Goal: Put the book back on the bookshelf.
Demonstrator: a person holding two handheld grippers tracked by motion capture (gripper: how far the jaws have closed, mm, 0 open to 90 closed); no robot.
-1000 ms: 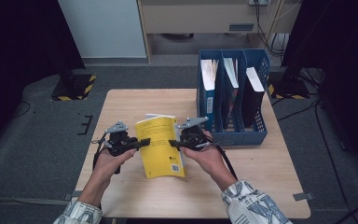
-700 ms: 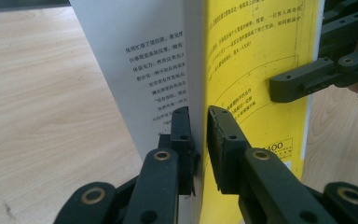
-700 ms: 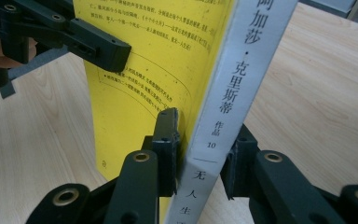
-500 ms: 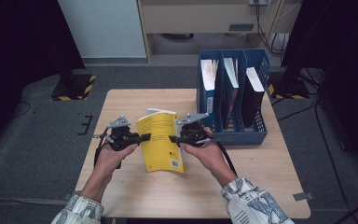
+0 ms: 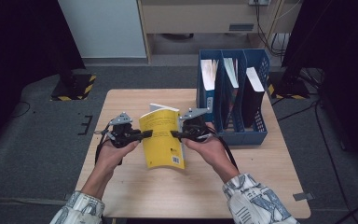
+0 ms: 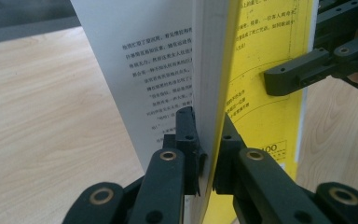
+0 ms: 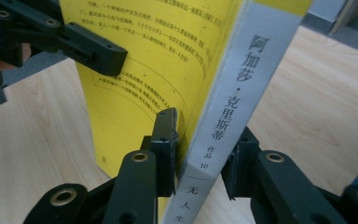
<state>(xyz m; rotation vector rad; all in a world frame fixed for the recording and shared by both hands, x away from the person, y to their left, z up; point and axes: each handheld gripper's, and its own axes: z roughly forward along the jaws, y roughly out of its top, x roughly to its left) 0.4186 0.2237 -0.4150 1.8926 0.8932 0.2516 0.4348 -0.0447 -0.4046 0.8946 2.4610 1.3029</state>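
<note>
**Yellow book held on edge between both grippers**

The left gripper (image 5: 145, 134) was clamped on the fore-edge of the yellow book (image 5: 162, 140), its jaws having just closed the last bit onto the page block, one pad on the white inner leaf and one on the yellow cover. The right gripper (image 5: 174, 135) was clamped across the white spine (image 7: 228, 112), one jaw on the cover side and the other behind the spine. Between them the book stood nearly upright, tilted a little, over the middle of the wooden table (image 5: 121, 100), its lower edge close to the tabletop.

Just to the right stood the blue file rack (image 5: 235, 135), each of its three slots already holding a book or papers.

Judged from this, the step in hand was carrying the book toward the rack. Doing it well would mean moving both hands together so the book did not twist, keeping the spine grip firm because the cover side bowed easily, and raising the book above the rack's front wall before aiming at a slot.
</note>
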